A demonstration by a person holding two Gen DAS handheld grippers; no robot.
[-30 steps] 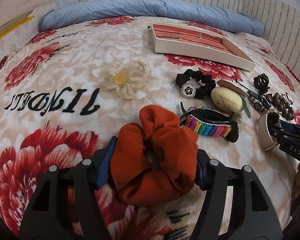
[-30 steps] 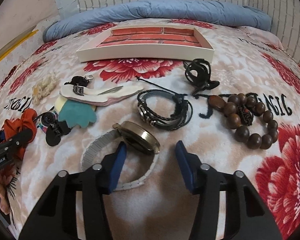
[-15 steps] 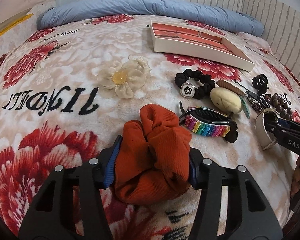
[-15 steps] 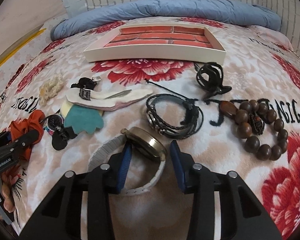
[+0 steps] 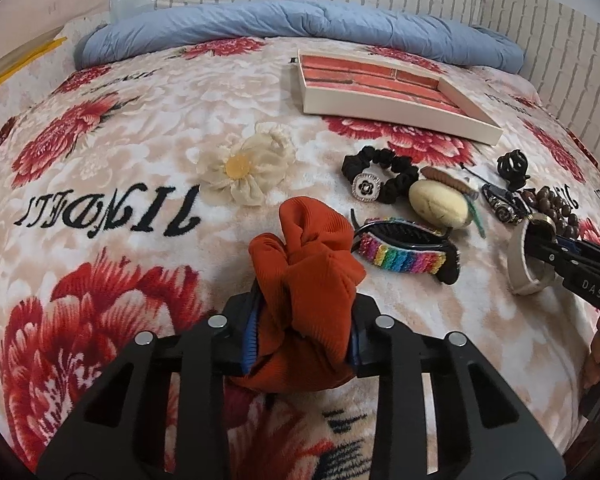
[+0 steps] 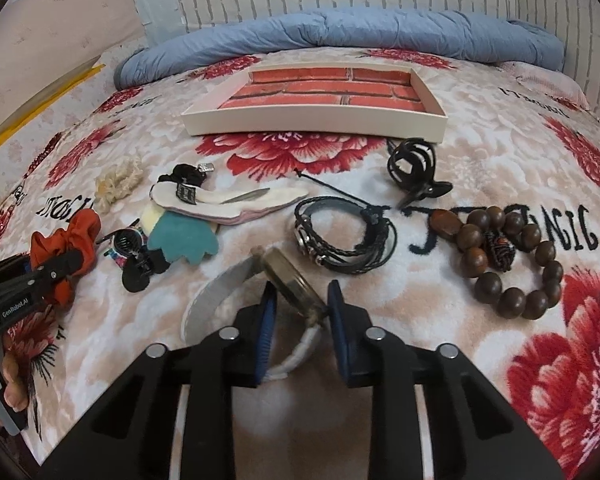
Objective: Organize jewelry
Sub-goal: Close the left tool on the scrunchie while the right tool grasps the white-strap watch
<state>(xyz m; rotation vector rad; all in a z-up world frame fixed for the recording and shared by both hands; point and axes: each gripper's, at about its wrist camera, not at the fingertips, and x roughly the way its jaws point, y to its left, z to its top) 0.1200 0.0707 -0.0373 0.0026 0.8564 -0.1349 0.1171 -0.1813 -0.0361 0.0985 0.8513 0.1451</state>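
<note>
My left gripper (image 5: 300, 332) is shut on an orange scrunchie (image 5: 304, 276), bunched between the blue pads just above the bedspread; it also shows in the right wrist view (image 6: 66, 252). My right gripper (image 6: 300, 320) is shut on a brass-faced watch (image 6: 290, 280) with a pale band, tilted on edge between the pads. The watch and right gripper show in the left wrist view (image 5: 524, 264). A white tray (image 6: 316, 122) with a red brick-pattern floor lies farther back, with nothing in it.
On the floral bedspread lie a rainbow hair claw (image 5: 404, 252), a black scrunchie (image 5: 380, 178), a cream fabric flower (image 5: 246, 168), a black leather bracelet (image 6: 344, 236), a wooden bead bracelet (image 6: 512, 258), a black claw clip (image 6: 414, 166) and a blue quilt (image 6: 340, 34) behind.
Both grippers closed: the left squeezed the orange scrunchie into a bunch and the right closed on the watch, tipping its face up on edge.
</note>
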